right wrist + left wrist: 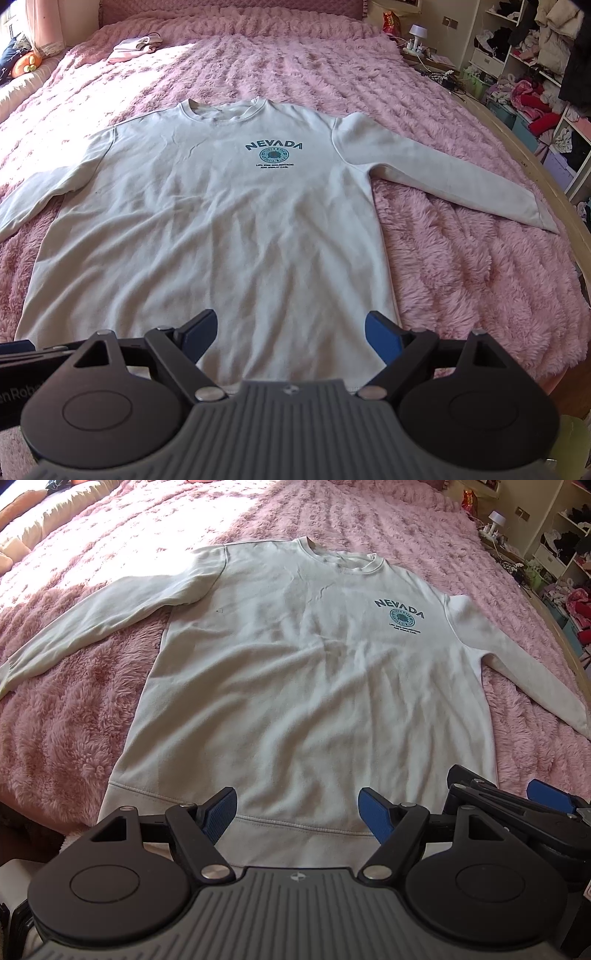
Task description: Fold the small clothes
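A white long-sleeved sweatshirt (295, 672) with a teal "NEVADA" print lies flat and face up on a pink fluffy bed cover, sleeves spread out; it also shows in the right wrist view (221, 221). My left gripper (297, 814) is open and empty, hovering over the middle of the hem. My right gripper (290, 336) is open and empty, over the hem toward its right corner. The right gripper (517, 805) shows at the lower right of the left wrist view, close beside the left one.
The pink bed cover (461, 266) stretches all around the shirt. A small folded pale garment (135, 47) lies near the head of the bed. A curved bed rim (546, 162), a bedside lamp (417, 35) and shelves of clothes (535, 85) stand on the right.
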A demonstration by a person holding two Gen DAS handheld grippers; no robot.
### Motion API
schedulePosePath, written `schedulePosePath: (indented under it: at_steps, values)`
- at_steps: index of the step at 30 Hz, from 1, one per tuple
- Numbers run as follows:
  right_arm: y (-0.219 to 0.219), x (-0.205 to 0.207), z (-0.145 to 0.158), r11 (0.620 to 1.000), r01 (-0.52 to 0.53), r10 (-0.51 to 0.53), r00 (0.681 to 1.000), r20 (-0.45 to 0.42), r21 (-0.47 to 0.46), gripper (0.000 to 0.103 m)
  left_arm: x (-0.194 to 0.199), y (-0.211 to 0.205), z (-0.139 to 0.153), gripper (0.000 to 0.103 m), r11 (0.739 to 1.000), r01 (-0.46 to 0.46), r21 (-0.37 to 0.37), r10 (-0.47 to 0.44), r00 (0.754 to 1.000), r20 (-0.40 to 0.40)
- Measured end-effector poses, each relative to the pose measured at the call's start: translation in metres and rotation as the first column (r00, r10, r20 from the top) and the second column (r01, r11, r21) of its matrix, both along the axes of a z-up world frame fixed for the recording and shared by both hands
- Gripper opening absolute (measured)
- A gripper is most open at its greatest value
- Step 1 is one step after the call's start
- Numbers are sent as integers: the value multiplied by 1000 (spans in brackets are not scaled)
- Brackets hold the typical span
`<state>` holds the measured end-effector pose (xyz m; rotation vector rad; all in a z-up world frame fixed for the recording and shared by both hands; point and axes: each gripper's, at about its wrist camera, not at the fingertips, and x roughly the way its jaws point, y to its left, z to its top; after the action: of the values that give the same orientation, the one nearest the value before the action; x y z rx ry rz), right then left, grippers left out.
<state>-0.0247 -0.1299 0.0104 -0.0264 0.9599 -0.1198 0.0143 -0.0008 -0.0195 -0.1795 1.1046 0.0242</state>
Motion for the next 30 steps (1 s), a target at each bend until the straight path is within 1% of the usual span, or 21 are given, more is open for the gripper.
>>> schedulePosePath:
  at_steps: [2, 4, 6, 8, 10, 12, 13, 14, 15, 16, 17, 18, 19, 21, 23, 24, 25, 26, 27, 29, 30]
  values:
    - [-5, 1, 0, 1000, 8, -8, 1000, 15, 2, 83, 4, -2, 0, 87, 1000, 12, -14, -12, 1000, 4]
    - [-14, 4, 2, 1000, 20, -21, 998, 52, 6, 83, 10, -6, 1, 87, 999, 37, -30, -36, 999, 17]
    - [-35, 8, 5, 998, 66, -68, 992, 107, 19, 83, 19, -12, 1, 87, 996, 70, -53, -68, 997, 34]
    - [-57, 12, 6, 992, 124, -127, 981, 148, 30, 83, 31, -19, 0, 87, 990, 99, -103, -93, 994, 58]
    - [-90, 19, 6, 982, 181, -189, 963, 191, 61, 83, 45, -26, -4, 87, 973, 132, -191, -119, 990, 78]
    - [-134, 23, 6, 962, 247, -270, 928, 255, 120, 83, 57, -32, -8, 87, 952, 154, -264, -131, 986, 103]
    - [-154, 23, 5, 951, 266, -303, 908, 290, 159, 83, 66, -40, -10, 87, 933, 180, -312, -147, 981, 125]
    - [-172, 23, 3, 940, 281, -331, 889, 318, 193, 83, 72, -46, -13, 87, 918, 202, -341, -164, 977, 136]
    - [-195, 24, 1, 923, 307, -372, 863, 341, 231, 83, 81, -54, -15, 87, 899, 233, -372, -187, 970, 157]
    - [-215, 25, -3, 908, 329, -407, 839, 360, 260, 83, 88, -62, -17, 87, 882, 261, -392, -207, 963, 175]
    - [-231, 26, -7, 894, 352, -438, 820, 368, 279, 83, 95, -69, -19, 87, 872, 277, -404, -220, 958, 182]
    - [-251, 30, -12, 876, 385, -475, 798, 371, 292, 83, 105, -81, -22, 87, 852, 307, -424, -244, 949, 198]
    - [-263, 32, -16, 868, 399, -491, 782, 384, 297, 83, 113, -90, -25, 87, 836, 332, -437, -265, 941, 210]
    - [-303, 35, -27, 839, 429, -540, 726, 425, 333, 83, 131, -109, -33, 87, 810, 367, -457, -300, 929, 215]
    - [-330, 39, -39, 818, 440, -572, 689, 445, 369, 82, 146, -124, -41, 87, 780, 398, -484, -317, 917, 243]
    - [-351, 45, -46, 798, 461, -601, 667, 440, 389, 82, 151, -130, -44, 87, 761, 412, -501, -323, 910, 259]
    - [-361, 47, -51, 790, 465, -611, 654, 445, 399, 81, 160, -139, -48, 87, 732, 445, -516, -339, 895, 291]
    - [-375, 51, -58, 771, 484, -635, 631, 446, 413, 80, 167, -145, -51, 87, 719, 467, -514, -350, 883, 313]
    - [-386, 54, -63, 758, 496, -651, 617, 442, 424, 76, 175, -154, -55, 87, 714, 484, -505, -359, 873, 330]
    - [-409, 61, -77, 726, 511, -685, 597, 417, 460, 72, 190, -169, -64, 87, 712, 507, -486, -374, 860, 348]
    - [-419, 66, -83, 707, 516, -703, 590, 397, 484, 66, 198, -176, -70, 87, 710, 513, -483, -378, 856, 352]
